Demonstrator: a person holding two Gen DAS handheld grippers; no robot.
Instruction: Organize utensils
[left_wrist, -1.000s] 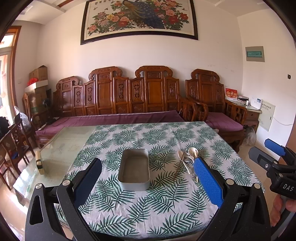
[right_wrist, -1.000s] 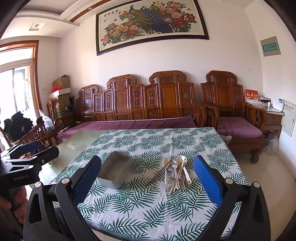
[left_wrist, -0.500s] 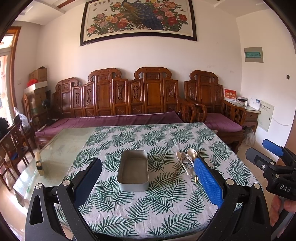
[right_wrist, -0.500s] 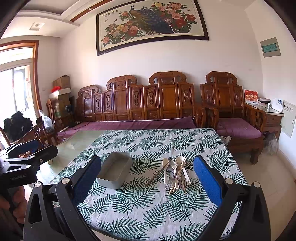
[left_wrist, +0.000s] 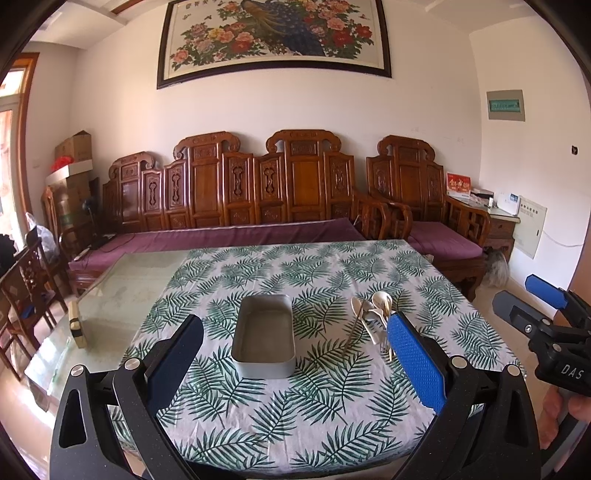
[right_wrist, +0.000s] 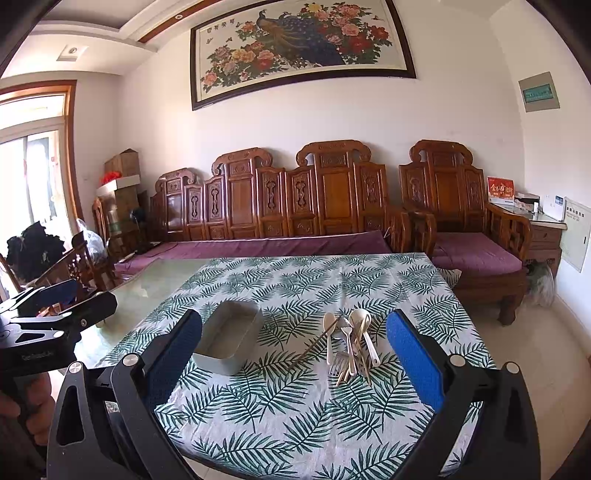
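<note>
Utensils (right_wrist: 351, 343), light, stiff and likely slippery, lie heaped toward the desk's (right_wrist: 369, 273) right edge, beside an empty metal tray (left_wrist: 264, 338); handles look the best hold. Left hand-held gripper (left_wrist: 295, 354) and right hand-held gripper (right_wrist: 295, 354) hover wide, holding nothing.

left view: tin (left_wrist: 264, 336) sits slightly lower in frame than 1 s ago, camera easing back/up | right tool (left_wrist: 532, 306) at right edge a bit lower | right view: left tool (right_wrist: 64, 302) edges up | utensils (right_wrist: 351, 341), tin unmoved on desk
</note>
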